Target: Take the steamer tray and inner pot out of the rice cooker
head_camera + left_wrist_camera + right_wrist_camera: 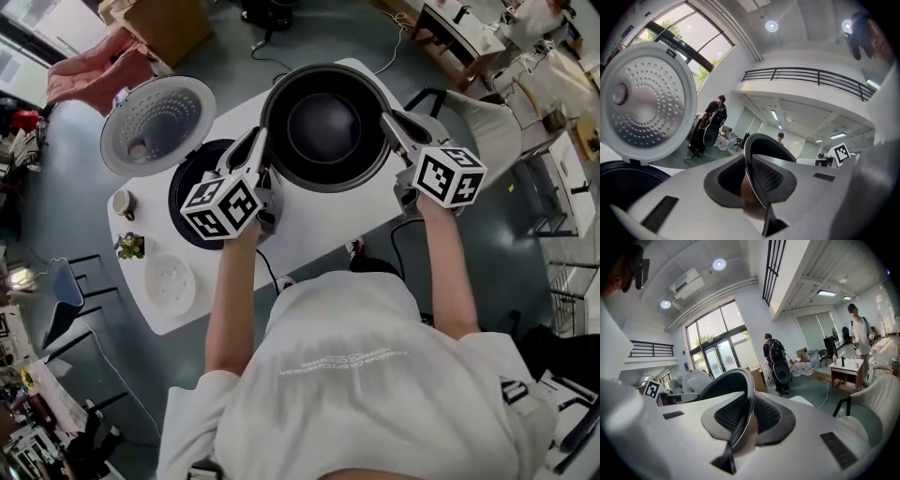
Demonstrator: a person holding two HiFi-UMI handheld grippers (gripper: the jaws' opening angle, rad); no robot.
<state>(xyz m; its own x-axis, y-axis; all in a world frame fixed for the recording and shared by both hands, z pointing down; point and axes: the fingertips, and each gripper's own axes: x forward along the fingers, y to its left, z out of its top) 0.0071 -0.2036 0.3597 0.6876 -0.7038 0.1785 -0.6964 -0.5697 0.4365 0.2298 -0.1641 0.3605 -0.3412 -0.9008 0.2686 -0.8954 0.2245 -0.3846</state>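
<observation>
The dark inner pot [325, 127] hangs above the white table [309, 230], held by its rim from both sides. My left gripper [260, 142] is shut on the pot's left rim, and my right gripper [387, 123] is shut on its right rim. In the left gripper view the thin rim [751, 159] runs between the black pads. In the right gripper view the pot's rim [746, 394] is pinched the same way. The rice cooker [192, 187] stands left of the pot with its perforated lid [157, 124] open. The white steamer tray [170, 282] lies on the table's near left corner.
A small cup [123, 203] and a little potted plant [130, 246] sit on the table's left edge. A chair [483, 127] stands to the right of the table. People stand in the background of both gripper views.
</observation>
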